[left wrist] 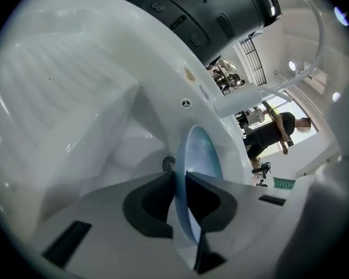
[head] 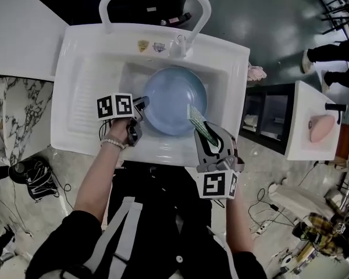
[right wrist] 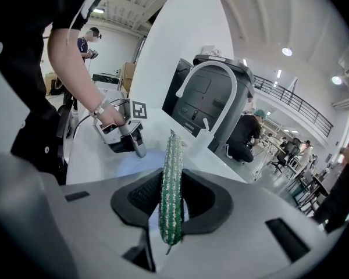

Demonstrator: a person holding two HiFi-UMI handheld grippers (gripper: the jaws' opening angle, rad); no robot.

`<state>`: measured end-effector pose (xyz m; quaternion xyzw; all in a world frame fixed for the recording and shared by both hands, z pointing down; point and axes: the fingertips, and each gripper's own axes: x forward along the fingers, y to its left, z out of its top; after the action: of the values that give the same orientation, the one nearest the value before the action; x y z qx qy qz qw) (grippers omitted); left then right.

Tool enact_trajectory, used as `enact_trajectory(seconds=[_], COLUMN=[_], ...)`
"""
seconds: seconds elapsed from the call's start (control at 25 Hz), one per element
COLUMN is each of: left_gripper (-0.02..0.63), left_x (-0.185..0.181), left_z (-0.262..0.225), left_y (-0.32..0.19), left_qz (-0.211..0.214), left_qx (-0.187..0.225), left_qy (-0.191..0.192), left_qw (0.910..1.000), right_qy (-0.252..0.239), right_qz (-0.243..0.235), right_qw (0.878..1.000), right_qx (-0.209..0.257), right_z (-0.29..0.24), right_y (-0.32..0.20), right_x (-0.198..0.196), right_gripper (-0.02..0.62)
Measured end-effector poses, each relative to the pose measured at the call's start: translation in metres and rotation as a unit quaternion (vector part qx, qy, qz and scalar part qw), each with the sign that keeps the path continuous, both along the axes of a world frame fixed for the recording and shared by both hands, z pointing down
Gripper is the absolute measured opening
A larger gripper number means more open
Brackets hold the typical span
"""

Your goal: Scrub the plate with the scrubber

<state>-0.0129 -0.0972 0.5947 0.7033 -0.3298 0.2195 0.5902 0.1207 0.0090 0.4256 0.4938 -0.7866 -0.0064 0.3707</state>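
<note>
We look down on a white sink (head: 75, 57). Its tall arched tap (head: 200, 7) rises at twelve o'clock, with a small white bottle (head: 178, 44) at the tap's foot and two stickers (head: 150, 46) just beside it. A ribbed drainboard (head: 81, 106) fills the sink's nine o'clock side. Beyond that lies a marble top (head: 14, 112). Out at three o'clock a white side table (head: 302, 121) carries a pink thing (head: 321, 128), and someone's legs (head: 331, 54) show at two o'clock.

Our left gripper (head: 144, 102) reaches in from eight o'clock and covers the plate's rim there. Our left hand (head: 119, 129), with a bead bracelet (head: 111, 143) on the wrist, is wrapped round it. Our right gripper (head: 200, 127) comes in from five o'clock, and it and the scrubber overlap the plate's lower edge.

The plate (head: 171, 97) is round, pale blue and glossy. It sits in the basin and fills most of it. In the left gripper view we see the plate edge-on as a thin blue crescent with the drain (left wrist: 168, 163) just behind it, and the jaws are closed tight on its rim at nine o'clock. The scrubber (head: 196, 120) is a flat green pad flecked with white. The right gripper's jaws pinch it by its lower half, so its free end sticks up past them toward the plate's five o'clock edge. We cannot tell whether the scrubber touches the plate.
</note>
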Motion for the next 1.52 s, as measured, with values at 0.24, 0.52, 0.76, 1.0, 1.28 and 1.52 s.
enact_trajectory(seconds=[0.24,0.52,0.76,1.0,1.28,1.52], left_gripper=[0.043,0.043,0.037,0.032,0.034,0.126], left_x=[0.004,0.009,0.008,0.000,-0.003,-0.003], left_z=[0.021,0.041,0.056,0.075,0.083,0.077], left_y=[-0.002,-0.001,-0.003,-0.002,-0.003,-0.011], left_qz=[0.012,0.035,0.046,0.040,0.039,0.034], left_qx=[-0.015,-0.026,-0.032,-0.048,-0.054,-0.035], left_qy=[-0.015,-0.036,-0.052,-0.079,-0.093,-0.084], left_qw=[0.9997,0.9984,0.9971,0.9950,0.9935,0.9953], right_qy=[-0.009,-0.014,-0.017,-0.020,-0.022,-0.023], right_qz=[0.019,0.041,0.050,0.056,0.059,0.056], right_qw=[1.000,0.999,0.998,0.998,0.997,0.997], right_qx=[-0.008,-0.019,-0.022,-0.028,-0.033,-0.039], right_z=[0.004,0.009,0.011,0.016,0.018,0.019], right_y=[0.001,0.001,0.001,0.002,0.003,0.004], right_x=[0.009,0.016,0.018,0.017,0.016,0.011], right_gripper=[0.095,0.095,0.095,0.095,0.095,0.095])
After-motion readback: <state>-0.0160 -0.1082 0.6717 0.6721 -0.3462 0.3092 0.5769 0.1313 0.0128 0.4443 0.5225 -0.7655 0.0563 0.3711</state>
